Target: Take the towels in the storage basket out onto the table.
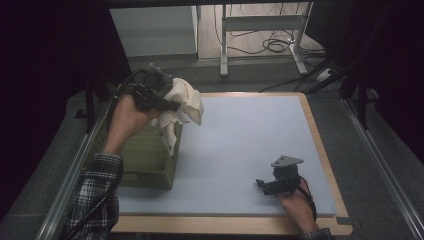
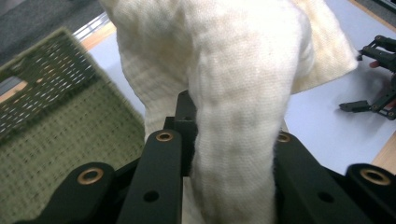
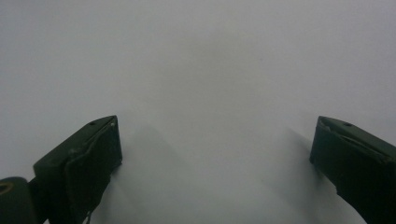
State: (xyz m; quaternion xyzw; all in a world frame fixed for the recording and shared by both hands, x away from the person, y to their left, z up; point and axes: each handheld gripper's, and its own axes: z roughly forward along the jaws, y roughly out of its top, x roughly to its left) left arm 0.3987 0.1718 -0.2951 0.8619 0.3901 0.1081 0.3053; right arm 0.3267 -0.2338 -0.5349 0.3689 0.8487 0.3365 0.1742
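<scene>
A cream cloth (image 1: 183, 104) hangs bunched in the air over the rim of a green woven basket (image 1: 142, 155) at the table's left. My left gripper (image 1: 170, 105) is shut on it, held up by a hand in a plaid sleeve. In the left gripper view the cloth (image 2: 233, 93) drapes thickly between the two black jaws and hides their tips, with the basket (image 2: 60, 130) below on the left. My right gripper (image 1: 262, 186) rests low on the pale blue mat (image 1: 250, 145) near the front right. Its jaws stand wide apart in the right gripper view (image 3: 215, 158), nothing between them.
The mat covers a wooden table (image 1: 327, 160) whose edge shows at right and front. Beyond the table stand a desk frame (image 1: 260, 30) and loose cables (image 1: 272, 45) on the floor. Metal rails (image 1: 385, 165) run along both sides.
</scene>
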